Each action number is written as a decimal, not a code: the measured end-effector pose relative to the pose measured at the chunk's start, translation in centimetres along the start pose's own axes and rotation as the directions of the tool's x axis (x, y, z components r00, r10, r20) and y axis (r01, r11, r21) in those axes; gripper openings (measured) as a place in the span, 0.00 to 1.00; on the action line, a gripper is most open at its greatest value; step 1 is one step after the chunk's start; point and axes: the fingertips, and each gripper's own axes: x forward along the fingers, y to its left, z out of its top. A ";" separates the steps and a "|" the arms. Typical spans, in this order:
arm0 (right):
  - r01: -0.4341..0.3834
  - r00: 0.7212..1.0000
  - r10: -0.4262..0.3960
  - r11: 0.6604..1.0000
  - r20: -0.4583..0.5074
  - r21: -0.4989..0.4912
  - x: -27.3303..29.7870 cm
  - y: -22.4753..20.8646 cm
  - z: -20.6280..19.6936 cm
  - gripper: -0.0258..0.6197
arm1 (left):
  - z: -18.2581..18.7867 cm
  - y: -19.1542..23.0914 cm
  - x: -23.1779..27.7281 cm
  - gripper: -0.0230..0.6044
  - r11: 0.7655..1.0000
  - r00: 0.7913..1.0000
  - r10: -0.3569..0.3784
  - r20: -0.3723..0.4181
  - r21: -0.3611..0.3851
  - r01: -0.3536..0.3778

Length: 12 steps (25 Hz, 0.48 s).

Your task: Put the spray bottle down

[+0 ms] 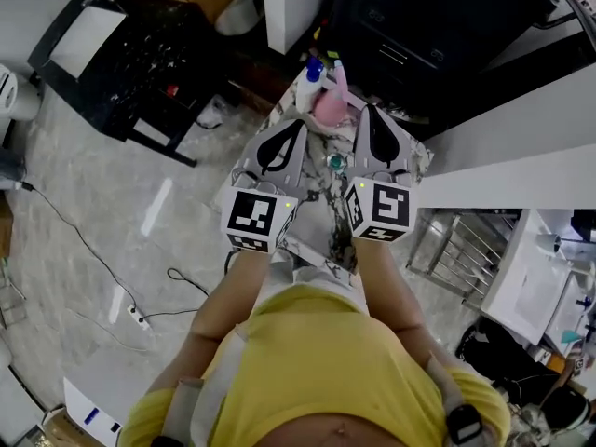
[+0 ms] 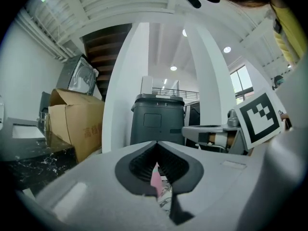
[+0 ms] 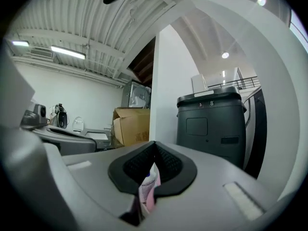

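Note:
A pink spray bottle (image 1: 326,108) stands on the small marble-topped table (image 1: 321,214), just past the tips of both grippers. My left gripper (image 1: 300,124) is held up beside its left, and my right gripper (image 1: 371,110) beside its right. Neither touches it. In the left gripper view the jaws of the left gripper (image 2: 157,144) meet at the tips with nothing gripped, and a strip of the pink bottle (image 2: 155,181) shows below them. The right gripper (image 3: 154,144) is shut too, with the bottle (image 3: 148,189) seen low through the notch behind its tips.
A blue-capped bottle (image 1: 314,71) stands behind the pink one, and a small teal object (image 1: 335,162) lies on the marble. A dark bin (image 2: 158,119) and a cardboard box (image 2: 77,121) stand ahead. A black table (image 1: 121,54) is at the left, cables (image 1: 93,259) cross the floor, and a metal rack (image 1: 461,250) is at the right.

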 end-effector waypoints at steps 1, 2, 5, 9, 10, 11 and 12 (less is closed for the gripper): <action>-0.005 1.000 0.005 1.000 0.004 -0.002 -0.9 0.1 0.5 0.04 | 0.6 -0.3 -0.5 0.04 1.000 1.000 0.006 0.005 0.010 -0.006; -0.010 1.000 0.010 1.000 0.010 -0.005 -1.8 0.1 1.1 0.04 | 1.2 -0.6 -1.0 0.04 1.000 1.000 0.012 0.010 0.020 -0.012; -0.029 0.999 0.030 0.999 0.031 -0.024 -4.2 0.2 2.9 0.04 | 2.7 -1.5 -2.2 0.04 0.999 0.999 0.031 0.018 0.036 -0.031; -0.040 0.997 0.043 0.998 0.059 -0.049 -7.4 0.0 5.0 0.04 | 4.7 -3.3 -3.8 0.04 0.998 0.999 0.034 0.029 0.047 -0.035; -0.039 0.997 0.042 0.998 0.066 -0.050 -8.2 -0.1 5.4 0.04 | 5.0 -3.8 -4.3 0.04 0.998 0.999 0.030 0.028 0.052 -0.031; -0.037 0.997 0.041 0.998 0.070 -0.050 -9.0 -0.3 5.8 0.04 | 5.4 -4.4 -4.7 0.04 0.998 0.999 0.027 0.028 0.057 -0.029; -0.036 0.996 0.040 0.998 0.074 -0.050 -9.6 -0.5 6.1 0.04 | 5.7 -4.8 -5.0 0.04 0.998 0.999 0.027 0.029 0.063 -0.029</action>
